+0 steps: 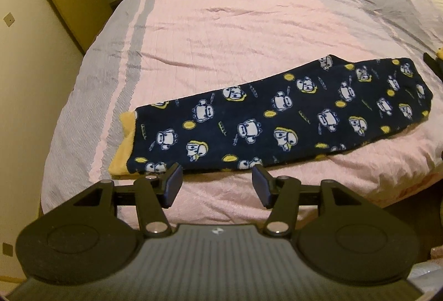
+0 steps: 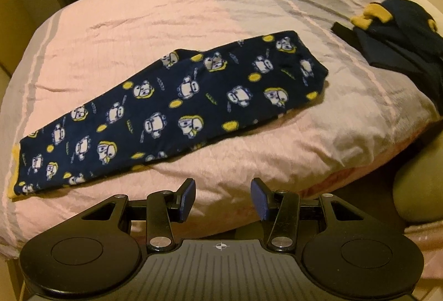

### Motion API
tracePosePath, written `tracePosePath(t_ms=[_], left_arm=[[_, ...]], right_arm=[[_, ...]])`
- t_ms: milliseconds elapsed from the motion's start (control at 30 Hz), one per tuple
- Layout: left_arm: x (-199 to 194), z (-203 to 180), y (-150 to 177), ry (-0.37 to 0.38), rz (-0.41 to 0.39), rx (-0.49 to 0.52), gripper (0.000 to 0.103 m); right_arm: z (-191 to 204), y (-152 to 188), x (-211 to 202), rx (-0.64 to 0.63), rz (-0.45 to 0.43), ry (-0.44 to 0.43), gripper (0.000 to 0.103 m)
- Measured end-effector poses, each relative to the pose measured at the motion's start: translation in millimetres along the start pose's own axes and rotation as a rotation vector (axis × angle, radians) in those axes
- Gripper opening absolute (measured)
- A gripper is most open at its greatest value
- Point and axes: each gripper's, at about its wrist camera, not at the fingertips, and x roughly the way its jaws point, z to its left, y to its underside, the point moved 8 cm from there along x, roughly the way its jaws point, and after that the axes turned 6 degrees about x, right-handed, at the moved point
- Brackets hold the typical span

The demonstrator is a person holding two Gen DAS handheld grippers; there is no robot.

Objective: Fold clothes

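Pyjama trousers (image 1: 277, 113) lie lengthwise left-to-right, just beyond both claws. Left gripper (image 1: 217, 184) nearer yellow cuff (image 1: 124, 146); right gripper (image 2: 223, 200) nearer waist; both spread, empty.

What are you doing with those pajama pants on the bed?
A person is folding clothes with a gripper in each hand. The navy cartoon-print pajama pants lie folded lengthwise on the pink bedspread. The left gripper and right gripper hover near them, jaws open and empty. A dark garment pile sits to the right.

One patterned pajama pants (image 1: 277, 113), one dark garment pile (image 2: 401, 41), two claws.
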Motion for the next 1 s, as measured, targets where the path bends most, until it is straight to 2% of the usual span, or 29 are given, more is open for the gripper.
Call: tracePosePath(t_ms=[167,333,533,667,800,933,1000], left_arm=[[25,-19,-22,-0.024,0.048,-0.058,0.053],[53,-39,-31,-0.025,0.102,-0.145,0.053],[75,-53,-15,-0.057,0.190,-0.290,0.053],[86,-55,6,-0.059,0.261,-0.380,0.053],[96,-41,26,-0.044,0.289,-0.477,0.053],[106,-5,41,-0.020,0.250,-0.614,0.053],[114,22,50,-0.031,0.224,-0.689,0.053]], right_arm=[[-6,-38,30,-0.065,0.049,-0.016,0.048],[-26,-84,62,-0.150,0.085,-0.015,0.048],[-46,-116,99,-0.249,0.159,-0.014,0.048],[-50,-113,125,-0.304,0.222,-0.005,0.048],[-51,-107,141,-0.346,0.263,-0.006,0.048],[-57,-112,154,-0.332,0.247,0.019,0.048],[-59,-118,160,-0.311,0.232,0.042,0.048]])
